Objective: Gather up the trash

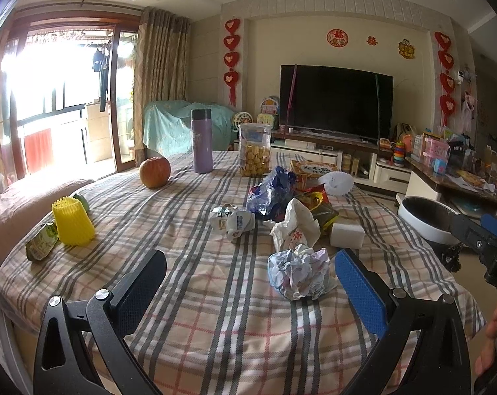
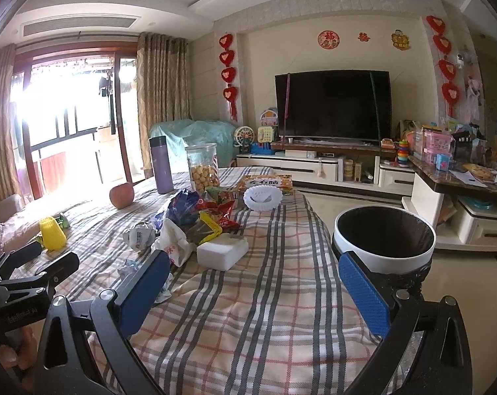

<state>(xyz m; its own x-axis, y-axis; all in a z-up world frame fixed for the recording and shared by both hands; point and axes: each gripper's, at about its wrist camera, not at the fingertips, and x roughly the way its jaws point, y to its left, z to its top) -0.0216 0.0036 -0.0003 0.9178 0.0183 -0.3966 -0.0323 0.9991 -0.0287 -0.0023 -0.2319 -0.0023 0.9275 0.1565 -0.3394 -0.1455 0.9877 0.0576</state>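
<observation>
A crumpled paper ball point(image 1: 298, 271) lies on the checked tablecloth point(image 1: 215, 312) between the fingers of my left gripper point(image 1: 248, 283), close to the blue right pad; the gripper is open and touches nothing. Behind the ball sits a heap of trash: a white paper bag point(image 1: 294, 227), a blue bag point(image 1: 271, 194), snack wrappers point(image 1: 317, 204), a white wrapper point(image 1: 232, 220) and a white foam block point(image 1: 347, 234). My right gripper point(image 2: 255, 293) is open and empty over the table's near right edge. A white bin with a black liner point(image 2: 383, 233) stands beside the table, just beyond its right finger.
Farther back on the table are an orange fruit point(image 1: 154, 171), a purple flask point(image 1: 201, 141), a cookie jar point(image 1: 254, 149), a printed box point(image 1: 314, 169) and a white dish point(image 1: 335, 182). A yellow mesh cup point(image 1: 72, 222) and a green packet point(image 1: 41, 242) lie at the left.
</observation>
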